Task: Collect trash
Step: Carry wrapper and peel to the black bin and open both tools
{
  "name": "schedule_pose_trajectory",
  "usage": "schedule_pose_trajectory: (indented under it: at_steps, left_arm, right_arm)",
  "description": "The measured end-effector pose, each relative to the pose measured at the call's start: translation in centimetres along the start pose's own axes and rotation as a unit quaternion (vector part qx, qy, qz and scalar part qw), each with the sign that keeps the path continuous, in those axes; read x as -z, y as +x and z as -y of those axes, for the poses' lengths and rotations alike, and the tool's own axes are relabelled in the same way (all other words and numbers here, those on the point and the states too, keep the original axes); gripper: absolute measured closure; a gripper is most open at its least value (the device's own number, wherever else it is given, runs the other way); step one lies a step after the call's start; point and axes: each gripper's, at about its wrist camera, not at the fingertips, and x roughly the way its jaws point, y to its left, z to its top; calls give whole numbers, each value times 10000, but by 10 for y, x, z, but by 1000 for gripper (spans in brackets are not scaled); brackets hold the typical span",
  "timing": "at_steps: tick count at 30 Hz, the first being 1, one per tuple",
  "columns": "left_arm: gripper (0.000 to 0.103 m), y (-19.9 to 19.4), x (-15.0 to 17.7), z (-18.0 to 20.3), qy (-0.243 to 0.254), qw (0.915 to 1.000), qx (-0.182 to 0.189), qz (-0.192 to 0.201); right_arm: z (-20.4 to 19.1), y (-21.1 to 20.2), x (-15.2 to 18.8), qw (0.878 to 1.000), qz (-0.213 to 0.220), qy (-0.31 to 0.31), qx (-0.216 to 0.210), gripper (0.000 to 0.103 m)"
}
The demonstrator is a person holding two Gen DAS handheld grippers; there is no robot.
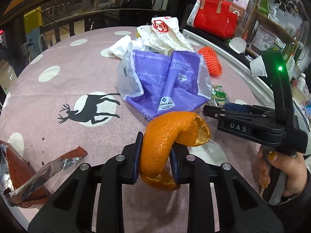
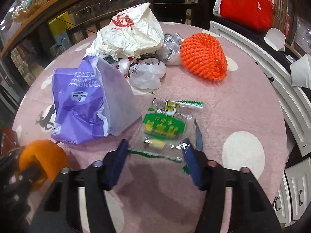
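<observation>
The left hand-held gripper [image 1: 155, 161] pinches a curled orange peel [image 1: 171, 136] between its blue pads, lifted just above the desk [image 1: 58, 81]. The right hand-held gripper [image 2: 154, 155] stands spread, its pads [image 2: 120, 155] on either side of the near end of a clear green-printed snack wrapper [image 2: 165, 126] lying flat on the cloth; nothing is pressed yet. To do this well, I judge the right pads should come down low enough to catch the thin film's edge, since flat plastic slips. Farther off sit a purple tissue bag [image 2: 81, 108], a crumpled white paper bag [image 2: 134, 31] and an orange foam net [image 2: 204, 58] at far right. A torn foil wrapper [image 1: 29, 174] lies near left.
</observation>
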Motion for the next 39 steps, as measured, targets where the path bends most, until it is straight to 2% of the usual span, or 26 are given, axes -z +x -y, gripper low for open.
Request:
schedule_pose_trajectory:
  at_steps: [6,10,11,13,14,17,21,24,27,39]
  left_arm:
    - [78,-14,12,4,-33,9990,432,-80]
    - [78,-22,18,8,-96,9939,1076,-214]
    - [78,-26,20,10,-42,9933,1149,-128]
    - [78,-35,22,21,300,9946,975,171]
    - [78,-38,23,28,488,9934,1012,224]
    - [78,-37,22,33,376,9842,1729,16]
    - [78,-39,24,47,608,9845,1640,146]
    - [78,-37,17,50,515,9830,1754,177]
    - [78,-38,13,62,666,9827,1711,251]
    - [78,-32,12,146,1461,9648,2181,170]
  right_arm:
    - [22,-13,11,9995,127,239,-163,49]
    - [27,-28,16,9991,317,224,-150,49]
    - [28,-30,17,9991,335,216,-162,49]
    - [29,-34,19,9988,383,223,-185,49]
    - [30,-37,22,9987,412,216,-189,49]
    - [31,-44,28,9985,492,146,-166,49]
    - [34,-57,37,9981,587,152,-121,49]
    - [43,-68,43,9975,678,202,-21,49]
    - [52,-78,49,9968,749,258,84,49]
    - [125,-117,96,9892,852,891,795,49]
